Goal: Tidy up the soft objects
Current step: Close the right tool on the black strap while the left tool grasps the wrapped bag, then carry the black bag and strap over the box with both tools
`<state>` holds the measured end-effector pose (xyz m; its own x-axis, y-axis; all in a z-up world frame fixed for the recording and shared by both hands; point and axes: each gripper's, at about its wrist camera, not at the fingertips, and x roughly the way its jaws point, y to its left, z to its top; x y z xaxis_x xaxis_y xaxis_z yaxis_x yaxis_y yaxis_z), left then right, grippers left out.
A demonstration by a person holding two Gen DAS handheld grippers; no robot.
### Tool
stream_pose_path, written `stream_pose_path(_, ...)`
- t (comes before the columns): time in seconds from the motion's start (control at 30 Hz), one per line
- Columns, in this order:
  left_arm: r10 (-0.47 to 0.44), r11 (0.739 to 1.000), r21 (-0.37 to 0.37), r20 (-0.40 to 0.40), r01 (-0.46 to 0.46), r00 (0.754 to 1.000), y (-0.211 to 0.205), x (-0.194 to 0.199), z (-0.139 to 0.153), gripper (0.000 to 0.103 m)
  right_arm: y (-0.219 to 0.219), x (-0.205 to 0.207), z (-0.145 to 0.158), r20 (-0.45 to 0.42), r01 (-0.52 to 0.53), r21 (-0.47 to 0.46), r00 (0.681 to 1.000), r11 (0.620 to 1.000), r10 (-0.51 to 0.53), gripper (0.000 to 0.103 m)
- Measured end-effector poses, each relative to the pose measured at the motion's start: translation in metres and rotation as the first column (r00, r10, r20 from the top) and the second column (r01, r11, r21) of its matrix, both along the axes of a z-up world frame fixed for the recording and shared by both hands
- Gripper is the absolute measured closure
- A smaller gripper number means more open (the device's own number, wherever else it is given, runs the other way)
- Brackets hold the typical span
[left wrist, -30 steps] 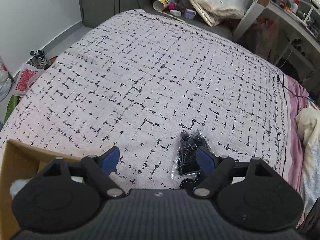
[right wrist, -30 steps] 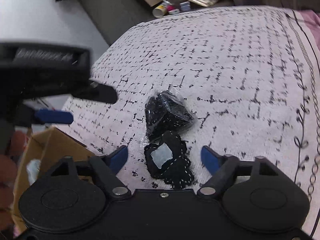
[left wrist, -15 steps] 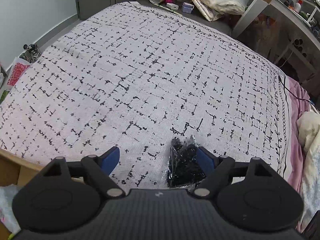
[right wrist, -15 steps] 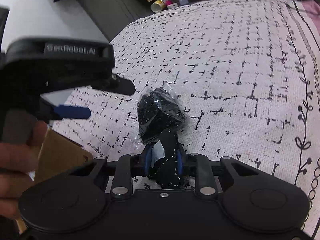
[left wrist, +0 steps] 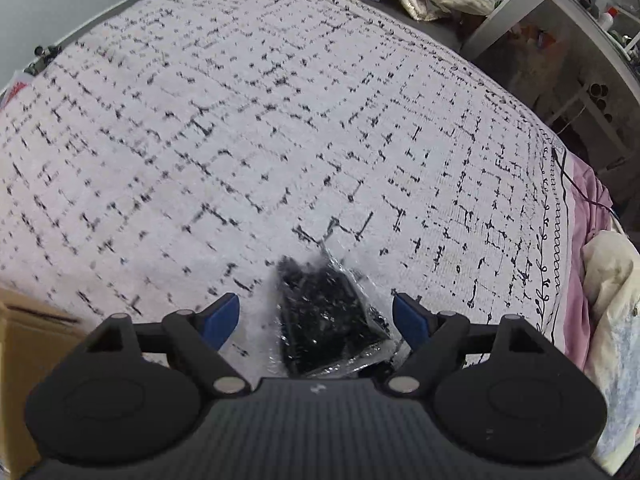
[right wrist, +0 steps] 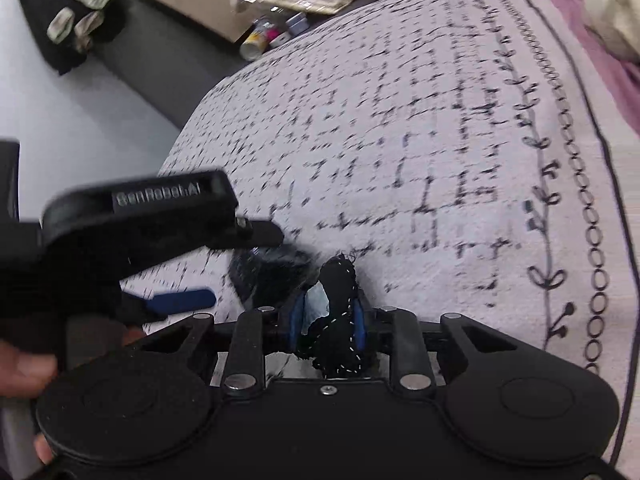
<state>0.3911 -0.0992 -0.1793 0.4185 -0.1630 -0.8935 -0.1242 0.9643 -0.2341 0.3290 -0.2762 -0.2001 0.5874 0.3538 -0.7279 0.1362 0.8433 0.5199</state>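
On the patterned bedspread (left wrist: 280, 128), the spread left gripper (left wrist: 316, 314) straddles a crinkly, slippery plastic bag (left wrist: 328, 316); the right gripper (right wrist: 326, 324) pinches a limp black cloth (right wrist: 338, 320) mid-body, best there

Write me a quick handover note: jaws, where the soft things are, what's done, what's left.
Right gripper: jaws have just closed on the black stitched cloth piece.
Left gripper: jaws open, straddling the bagged black item, pads clear of it.
The bagged item lies on the bedspread; cardboard box at the bed's left edge.
Done: cloth piece gripped.
Left: close on the bagged item, likely stow both.
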Motion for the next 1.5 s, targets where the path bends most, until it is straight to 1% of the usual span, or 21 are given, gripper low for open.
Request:
stream_pose_path(0.07,0.012,1.000,-0.010,-0.007,-0.012,1.000,-0.002,0.000,-0.005,0.021,-0.006,-0.001,0.000,-0.002,0.024,0.015,1.000,1.000,-0.024,0.078)
stream_pose_path(0.13,0.038,0.998,-0.039,-0.004,-0.038,0.999,-0.002,0.000,-0.011,0.022,-0.007,-0.001,-0.001,-0.007,0.031,0.025,0.999,0.999,-0.031,0.078)
stream_pose_path(0.23,0.104,0.992,-0.065,-0.010,-0.104,0.995,0.005,-0.001,-0.015,0.034,-0.005,-0.002,-0.001,-0.001,0.024,0.009,1.000,1.000,-0.024,0.078)
stream_pose_path(0.27,0.107,0.992,-0.071,-0.004,-0.107,0.994,0.006,-0.002,-0.014,0.044,-0.004,-0.002,0.000,0.003,0.021,0.003,1.000,1.000,-0.021,0.078)
stream_pose_path(0.3,0.104,0.992,-0.071,-0.003,-0.104,0.995,0.006,-0.002,-0.012,0.050,-0.003,-0.002,0.000,0.006,0.018,-0.001,1.000,1.000,-0.018,0.078)
stream_pose_path(0.33,0.099,0.992,-0.074,-0.003,-0.099,0.995,0.007,-0.003,-0.010,0.053,-0.001,-0.001,0.000,0.008,0.016,-0.005,1.000,1.000,-0.016,0.078)
stream_pose_path(0.4,0.108,0.992,-0.073,0.005,-0.107,0.994,0.011,-0.006,-0.005,0.062,0.001,-0.001,0.002,0.014,0.011,-0.010,1.000,1.000,-0.010,0.078)
stream_pose_path(0.53,0.114,0.992,-0.060,0.035,-0.112,0.993,0.019,-0.015,0.008,0.064,0.003,-0.004,0.005,0.026,0.003,-0.001,1.000,1.000,-0.003,0.078)
stream_pose_path(0.73,0.113,0.993,-0.052,0.065,-0.110,0.991,0.031,-0.033,0.032,0.064,0.007,-0.011,0.023,0.088,-0.027,-0.008,0.996,1.000,0.027,0.078)
stream_pose_path(0.9,0.109,0.994,-0.033,0.104,-0.106,0.989,0.042,-0.048,0.053,0.064,0.013,-0.015,0.032,0.120,-0.052,0.013,0.992,0.999,0.050,0.078)
stream_pose_path(1.07,0.129,0.992,-0.018,0.125,-0.128,0.984,0.057,-0.064,0.069,0.064,0.022,-0.020,0.044,0.162,-0.089,0.020,0.983,0.996,0.084,0.078)
stream_pose_path(1.33,0.164,0.985,0.016,0.156,-0.169,0.974,0.086,-0.095,0.093,0.064,0.039,-0.028,0.060,0.201,-0.157,0.024,0.968,0.987,0.149,0.078)
stream_pose_path(1.5,0.192,0.980,0.023,0.174,-0.199,0.966,0.108,-0.114,0.107,0.064,0.051,-0.038,0.073,0.233,-0.197,0.023,0.954,0.980,0.186,0.078)
